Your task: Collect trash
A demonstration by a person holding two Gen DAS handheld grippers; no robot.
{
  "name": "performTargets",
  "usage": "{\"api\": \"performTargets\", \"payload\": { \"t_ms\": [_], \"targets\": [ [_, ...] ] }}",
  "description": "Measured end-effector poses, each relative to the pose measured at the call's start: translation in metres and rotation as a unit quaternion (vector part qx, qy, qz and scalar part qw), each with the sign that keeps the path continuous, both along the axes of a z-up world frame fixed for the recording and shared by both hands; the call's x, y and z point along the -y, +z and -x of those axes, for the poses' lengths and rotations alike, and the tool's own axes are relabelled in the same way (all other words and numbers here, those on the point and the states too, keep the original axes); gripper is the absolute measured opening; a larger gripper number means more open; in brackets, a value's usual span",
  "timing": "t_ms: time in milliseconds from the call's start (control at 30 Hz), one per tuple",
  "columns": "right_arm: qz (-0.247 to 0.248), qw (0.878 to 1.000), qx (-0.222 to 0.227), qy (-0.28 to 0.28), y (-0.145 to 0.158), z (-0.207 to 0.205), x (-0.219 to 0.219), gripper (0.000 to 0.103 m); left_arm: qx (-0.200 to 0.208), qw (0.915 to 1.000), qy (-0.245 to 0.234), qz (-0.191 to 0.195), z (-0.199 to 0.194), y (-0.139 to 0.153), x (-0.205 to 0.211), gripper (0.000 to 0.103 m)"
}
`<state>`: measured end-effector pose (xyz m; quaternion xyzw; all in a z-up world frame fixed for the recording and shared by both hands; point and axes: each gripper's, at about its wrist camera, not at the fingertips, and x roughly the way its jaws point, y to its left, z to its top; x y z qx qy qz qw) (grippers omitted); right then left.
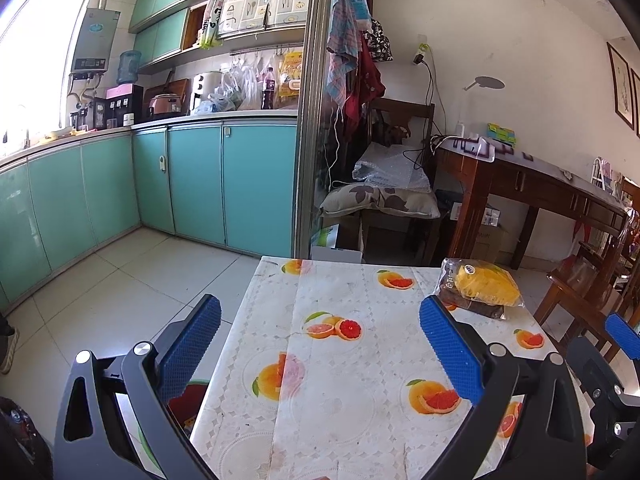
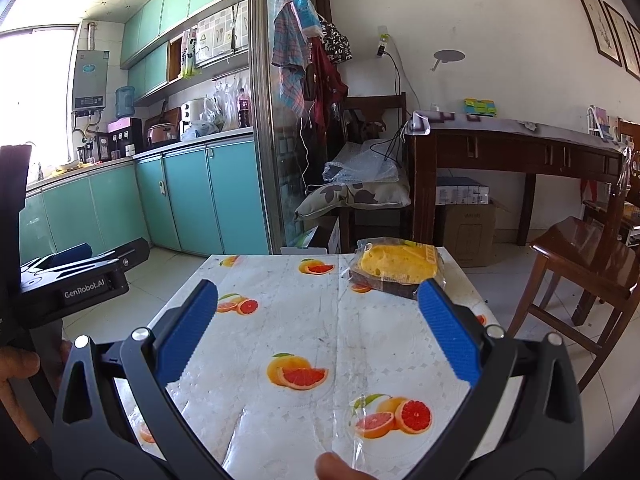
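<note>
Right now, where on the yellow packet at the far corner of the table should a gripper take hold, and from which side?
Best bet is the right gripper, already open and nearer. The packet lies flat at the table's far right corner, yellow pack atop a dark slab. Come in from the near side and pinch the near edge of the wrapper, since the flat stack looks too wide to span easily.

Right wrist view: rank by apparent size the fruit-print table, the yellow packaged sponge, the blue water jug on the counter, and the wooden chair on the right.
1. Fruit-print table, largest by far.
2. Wooden chair.
3. Yellow packaged sponge.
4. Blue water jug, smallest; it stands far back in the kitchen, so distance shrinks it and its true size against the sponge is unsure.
</note>
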<state>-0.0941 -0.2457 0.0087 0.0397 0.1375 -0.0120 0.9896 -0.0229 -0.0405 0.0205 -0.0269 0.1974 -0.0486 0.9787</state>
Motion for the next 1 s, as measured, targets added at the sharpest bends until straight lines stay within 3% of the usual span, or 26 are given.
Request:
{"api": "performTargets", "payload": {
  "t_ms": [1000],
  "targets": [
    [0.001, 1.0, -0.004, 0.003, -0.0026, -0.001, -0.0028, 0.099, -0.007, 1.0, 0.001, 0.0, -0.0029, -0.0046, -0.0032, 0.096]
  ]
}}
